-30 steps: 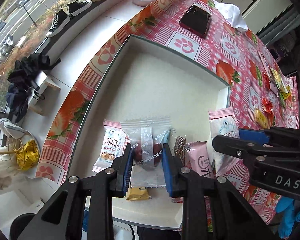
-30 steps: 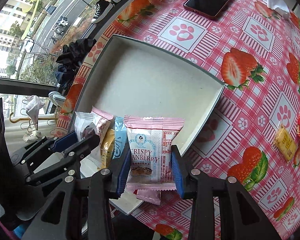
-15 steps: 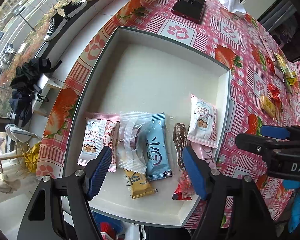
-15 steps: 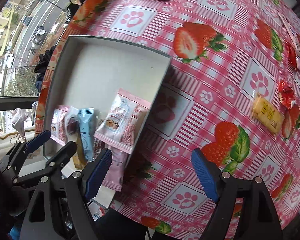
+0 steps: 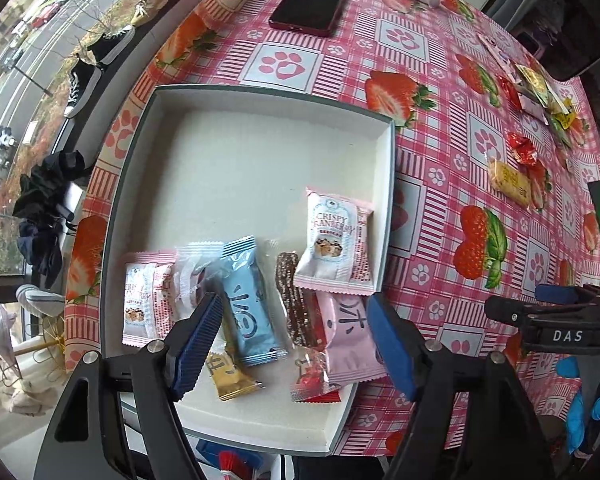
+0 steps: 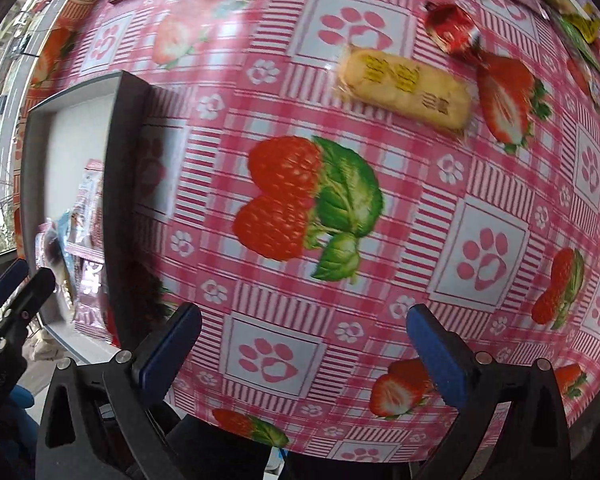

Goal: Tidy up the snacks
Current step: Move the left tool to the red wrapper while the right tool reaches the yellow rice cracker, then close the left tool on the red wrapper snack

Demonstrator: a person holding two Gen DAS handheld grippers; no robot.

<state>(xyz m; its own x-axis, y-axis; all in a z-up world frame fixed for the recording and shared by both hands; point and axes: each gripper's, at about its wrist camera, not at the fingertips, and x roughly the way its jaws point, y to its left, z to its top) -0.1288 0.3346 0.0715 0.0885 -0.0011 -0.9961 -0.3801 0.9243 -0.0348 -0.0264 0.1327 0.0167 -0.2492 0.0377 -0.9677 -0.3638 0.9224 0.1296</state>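
Snacks sit on a worktop (image 5: pixel 428 40) dressed in pink strawberry-and-paw check, most of them packed into the near end of a shallow white tray (image 5: pixel 236 152), far end bare. Along that near end: a pink cranberry crisp packet (image 5: pixel 140 300) on the left, a clear wrapper (image 5: pixel 192 276) overlapping it, then a blue bar (image 5: pixel 248 300) with its long axis running towards the camera, a dark chocolate stick (image 5: pixel 296 304) lying much the same way, and a pale pink packet (image 5: pixel 348 340) reaching the tray's right wall. A second cranberry crisp packet (image 5: pixel 332 240) lies upright in view beside that wall, label readable. Smaller still, a gold-wrapped piece (image 5: pixel 232 376) and a red sweet (image 5: pixel 312 380) nearest the front.

Left gripper (image 5: pixel 292 344) hovers above this row, jaws spread wide, holding nothing. Right gripper (image 6: pixel 304 348) is out over bare cloth to the tray's right, jaws equally wide, nothing between them. Ahead of it lies a yellow biscuit bar (image 6: pixel 404 88), long axis slanting across the view, with a red foil sweet (image 6: pixel 452 28) just beyond. A dark phone (image 5: pixel 310 0) rests past the tray.
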